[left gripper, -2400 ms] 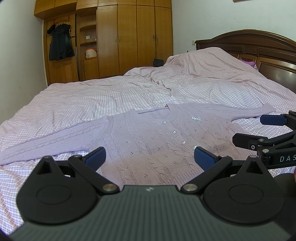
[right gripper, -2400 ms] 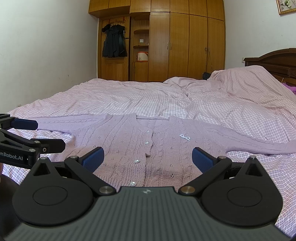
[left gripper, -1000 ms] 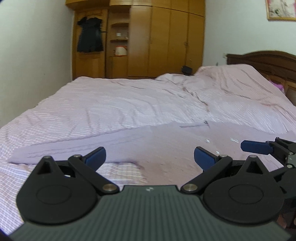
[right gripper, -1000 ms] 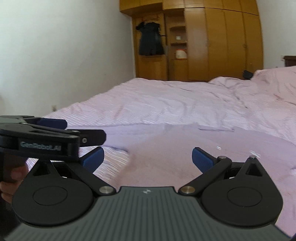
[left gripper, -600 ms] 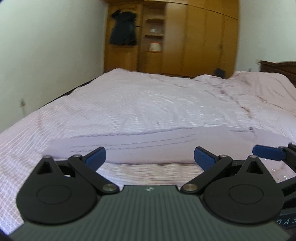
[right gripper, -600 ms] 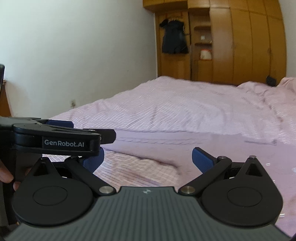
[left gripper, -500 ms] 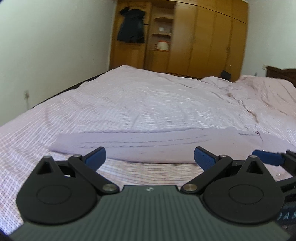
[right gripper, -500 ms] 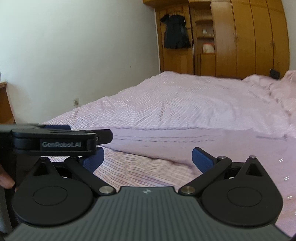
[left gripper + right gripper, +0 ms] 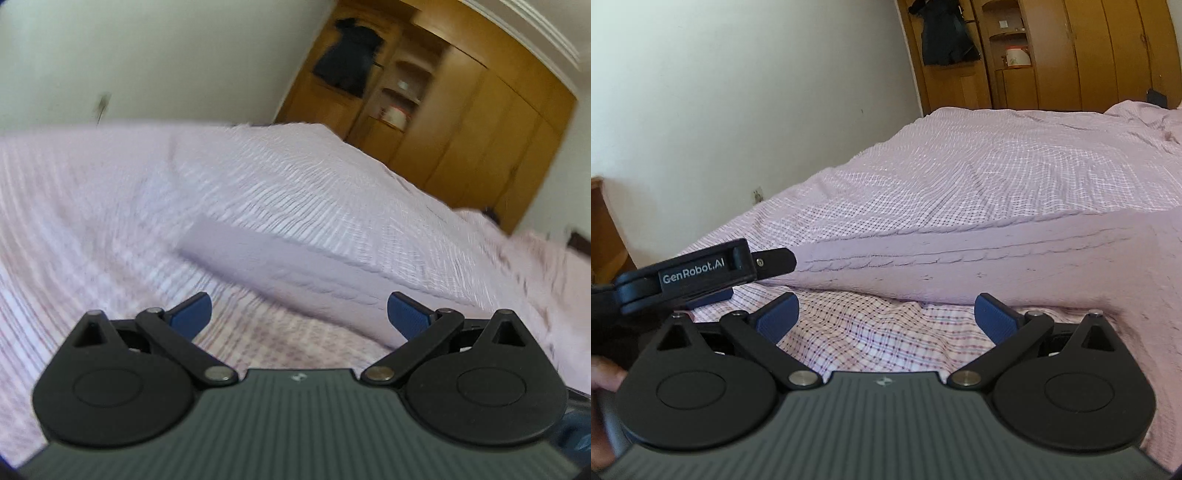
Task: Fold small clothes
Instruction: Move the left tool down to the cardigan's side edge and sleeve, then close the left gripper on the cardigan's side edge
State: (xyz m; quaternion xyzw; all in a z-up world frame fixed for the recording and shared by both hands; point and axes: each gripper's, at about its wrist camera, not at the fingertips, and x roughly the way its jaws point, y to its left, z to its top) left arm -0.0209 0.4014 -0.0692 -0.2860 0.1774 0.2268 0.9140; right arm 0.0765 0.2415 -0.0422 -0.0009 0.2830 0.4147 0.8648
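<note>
A lilac cable-knit cardigan lies flat on the bed. Its left sleeve [image 9: 960, 254] runs across the right wrist view, with the cuff end [image 9: 809, 266] at the left. In the blurred, tilted left wrist view the same sleeve [image 9: 295, 258] lies just ahead of my left gripper [image 9: 299, 314], which is open and empty. The left gripper [image 9: 762, 277] also shows side-on in the right wrist view, its upper finger tip right by the cuff. My right gripper [image 9: 884, 317] is open and empty, just short of the sleeve, over bare sheet.
The pink checked bedsheet [image 9: 997, 166] covers the whole bed, whose left edge drops off near the white wall [image 9: 738, 92]. A wooden wardrobe [image 9: 1071, 55] stands at the back. A wooden piece [image 9: 602, 229] is at far left. A hand [image 9: 602, 373] holds the left gripper.
Both views have swung left from the cardigan's body along the sleeve to its cuff. The left gripper has dipped and tilted towards the cuff; its view is now blurred.
</note>
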